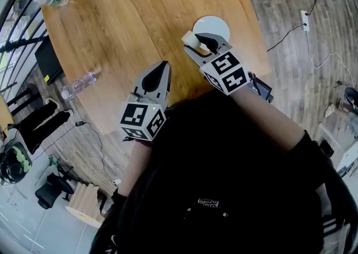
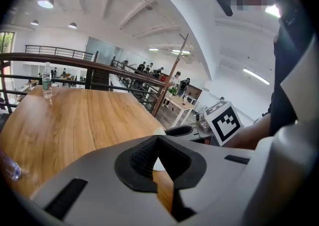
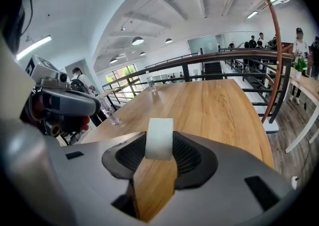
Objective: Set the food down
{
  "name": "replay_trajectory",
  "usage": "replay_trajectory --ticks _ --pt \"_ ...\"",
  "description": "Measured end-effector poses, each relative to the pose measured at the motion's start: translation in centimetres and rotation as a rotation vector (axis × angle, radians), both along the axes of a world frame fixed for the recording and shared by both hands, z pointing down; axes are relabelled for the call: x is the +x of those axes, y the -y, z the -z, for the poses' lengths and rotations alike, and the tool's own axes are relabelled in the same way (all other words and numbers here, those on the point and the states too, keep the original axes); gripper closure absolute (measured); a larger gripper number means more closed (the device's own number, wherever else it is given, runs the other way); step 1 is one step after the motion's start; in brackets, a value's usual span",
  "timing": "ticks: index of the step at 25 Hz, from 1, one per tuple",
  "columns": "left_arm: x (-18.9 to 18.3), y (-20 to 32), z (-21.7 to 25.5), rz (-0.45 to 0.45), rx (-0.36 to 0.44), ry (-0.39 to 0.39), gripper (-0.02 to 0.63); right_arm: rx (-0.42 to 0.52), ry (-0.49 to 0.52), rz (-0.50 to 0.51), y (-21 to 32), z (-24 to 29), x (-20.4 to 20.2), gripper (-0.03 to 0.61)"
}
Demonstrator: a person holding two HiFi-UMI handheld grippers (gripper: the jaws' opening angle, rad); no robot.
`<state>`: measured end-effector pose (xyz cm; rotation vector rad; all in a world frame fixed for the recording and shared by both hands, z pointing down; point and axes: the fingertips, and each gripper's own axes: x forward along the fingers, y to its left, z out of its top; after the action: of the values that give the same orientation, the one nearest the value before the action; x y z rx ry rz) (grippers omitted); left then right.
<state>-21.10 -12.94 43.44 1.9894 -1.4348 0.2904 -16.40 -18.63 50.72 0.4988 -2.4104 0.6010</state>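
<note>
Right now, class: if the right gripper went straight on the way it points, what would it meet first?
Most likely the wooden table, some way ahead; depth is unclear. The right gripper, shut on the white food, points low across it.

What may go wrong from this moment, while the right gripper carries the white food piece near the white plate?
1. In the head view, the white food piece seems to be at the left rim of the white plate, not over its middle. Released here, it may land on the rim or the wooden table.
2. The right gripper holds it only at the jaw tips. It looks rounded, so it may slip or roll.
</note>
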Motion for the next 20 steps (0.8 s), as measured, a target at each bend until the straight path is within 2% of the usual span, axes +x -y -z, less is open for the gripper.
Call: replay_trajectory --ticks 6,20 --pt "-1.1 0.4 -0.3 0.006 -0.015 0.005 0.611 -0.013 -0.040 -0.021 0.8 -2.3 -0.3 0.403" --pt "0.4 -0.2 -1.5 -0.067 -0.066 0.021 0.611 -0.035 -0.178 -0.118 1.4 -8.4 1.9 0.403"
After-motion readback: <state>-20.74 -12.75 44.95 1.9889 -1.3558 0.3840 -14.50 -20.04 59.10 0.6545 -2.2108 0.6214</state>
